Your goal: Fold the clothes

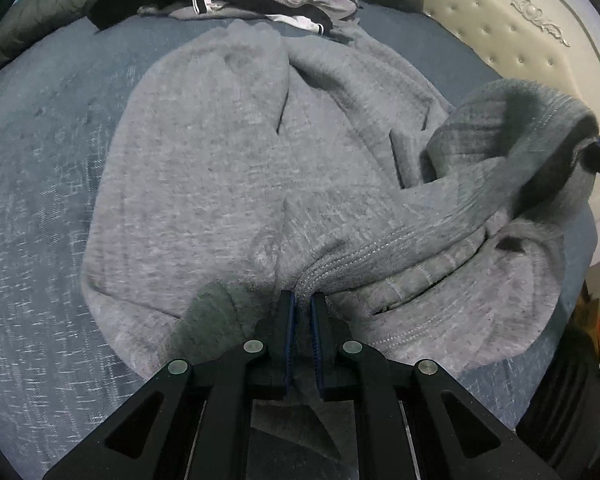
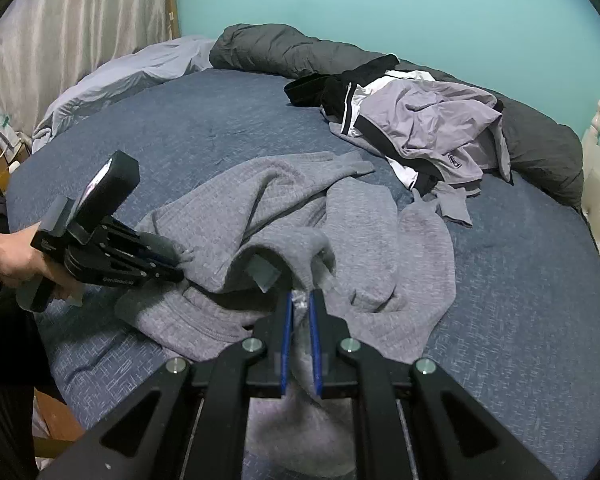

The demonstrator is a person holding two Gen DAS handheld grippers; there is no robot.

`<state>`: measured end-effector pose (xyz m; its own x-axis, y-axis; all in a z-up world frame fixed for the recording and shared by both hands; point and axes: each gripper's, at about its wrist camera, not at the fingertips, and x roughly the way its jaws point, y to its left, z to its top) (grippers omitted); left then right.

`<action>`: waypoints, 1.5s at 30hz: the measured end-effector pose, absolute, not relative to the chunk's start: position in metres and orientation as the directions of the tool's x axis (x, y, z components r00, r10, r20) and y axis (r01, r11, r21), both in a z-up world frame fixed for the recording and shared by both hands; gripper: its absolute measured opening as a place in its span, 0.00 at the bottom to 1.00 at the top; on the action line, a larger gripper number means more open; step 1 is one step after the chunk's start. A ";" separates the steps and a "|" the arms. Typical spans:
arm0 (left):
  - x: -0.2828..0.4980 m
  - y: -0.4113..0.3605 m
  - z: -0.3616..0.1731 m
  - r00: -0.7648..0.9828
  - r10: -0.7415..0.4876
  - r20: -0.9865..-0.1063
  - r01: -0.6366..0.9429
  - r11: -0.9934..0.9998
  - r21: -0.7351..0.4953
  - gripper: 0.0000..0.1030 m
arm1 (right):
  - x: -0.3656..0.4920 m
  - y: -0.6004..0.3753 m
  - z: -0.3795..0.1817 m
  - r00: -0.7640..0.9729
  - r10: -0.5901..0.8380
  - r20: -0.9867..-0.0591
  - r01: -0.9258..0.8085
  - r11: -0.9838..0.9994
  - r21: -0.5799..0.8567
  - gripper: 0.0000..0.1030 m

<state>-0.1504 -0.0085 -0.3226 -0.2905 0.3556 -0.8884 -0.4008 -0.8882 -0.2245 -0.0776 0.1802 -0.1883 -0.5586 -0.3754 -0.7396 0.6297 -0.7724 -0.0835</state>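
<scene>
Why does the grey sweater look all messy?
The grey sweater lies bunched on the blue bed, its ribbed hem twisted between the left gripper and right gripper. Nothing looks damaged.

A wide bed covered in a flecked blue woven sheet (image 2: 520, 280) carries everything. A crumpled grey knit sweatpants garment (image 2: 284, 216) lies on its middle. Farther back rests a heap of lilac, black and white sportswear (image 2: 428, 128), just beside a rolled dark grey quilt (image 2: 540, 144) (along the far edge) and a pale lavender cover (image 2: 112, 76).
</scene>
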 end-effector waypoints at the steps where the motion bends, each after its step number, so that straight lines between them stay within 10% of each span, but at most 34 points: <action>1: -0.151 -0.008 -0.324 -0.283 0.357 -0.890 -0.401 -0.887 -0.228 0.09 | -0.078 0.180 -0.189 -0.559 -0.376 -0.739 0.629 -0.773 -0.082 0.08; 33: -0.142 -0.020 -0.252 -0.414 0.367 -0.833 -0.477 -0.867 -0.144 0.09 | -0.089 0.214 -0.198 -0.538 -0.361 -0.762 0.569 -0.822 -0.012 0.08; 45: -0.149 -0.041 -0.248 -0.419 0.448 -0.790 -0.397 -0.873 -0.285 0.09 | -0.113 0.222 -0.205 -0.515 -0.326 -0.793 0.506 -0.862 0.026 0.08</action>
<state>-0.1489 -0.0406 -0.2478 -0.4191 0.4480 -0.7897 -0.3966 -0.8728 -0.2846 -0.1128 0.2221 -0.2049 -0.5153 -0.3260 -0.7926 0.5057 -0.8623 0.0259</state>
